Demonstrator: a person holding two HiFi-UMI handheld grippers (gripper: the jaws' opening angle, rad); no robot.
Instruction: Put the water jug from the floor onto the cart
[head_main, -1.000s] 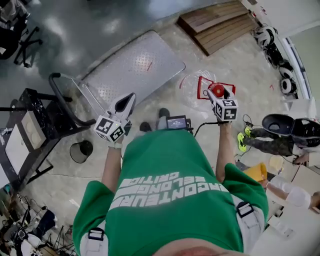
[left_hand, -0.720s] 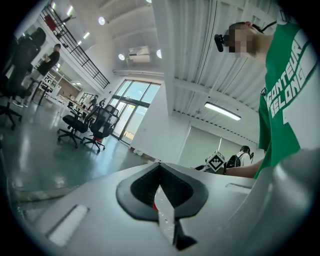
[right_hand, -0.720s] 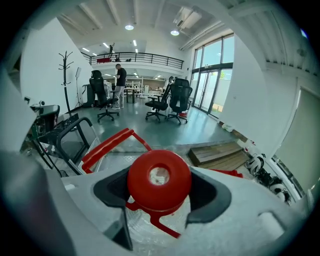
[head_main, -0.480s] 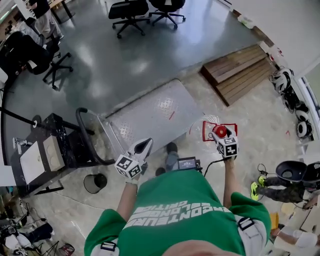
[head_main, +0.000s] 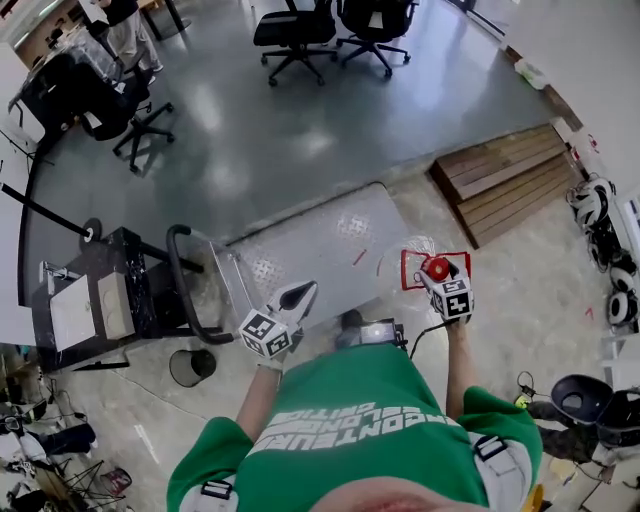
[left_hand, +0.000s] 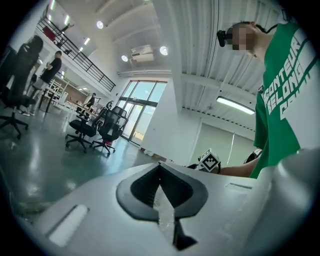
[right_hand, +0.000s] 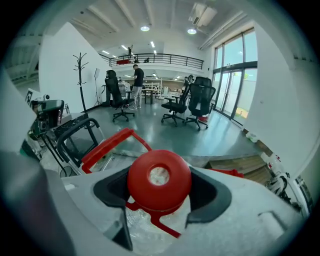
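Observation:
The water jug (head_main: 408, 258) is clear plastic with a red carry handle (right_hand: 107, 142) and a red cap (right_hand: 159, 179). My right gripper (head_main: 440, 277) is shut around its neck just under the cap and holds it off the floor. The jug hangs by the near right edge of the cart (head_main: 320, 240), a flat grey metal platform with a black loop handle (head_main: 185, 290) at its left end. My left gripper (head_main: 296, 298) hovers over the cart's near edge, its jaws pressed together on nothing. In the left gripper view the jaws (left_hand: 162, 187) meet in a line.
Stacked wooden pallets (head_main: 500, 180) lie beyond the cart to the right. A black rack (head_main: 100, 300) and a small round bin (head_main: 190, 367) stand left of the cart handle. Office chairs (head_main: 300, 30) stand at the far side. Helmets (head_main: 600, 220) line the right wall.
The head view has tilted up, showing more of the room. The jug stays in the right gripper and both grippers now sit closer to the cart's near edge.

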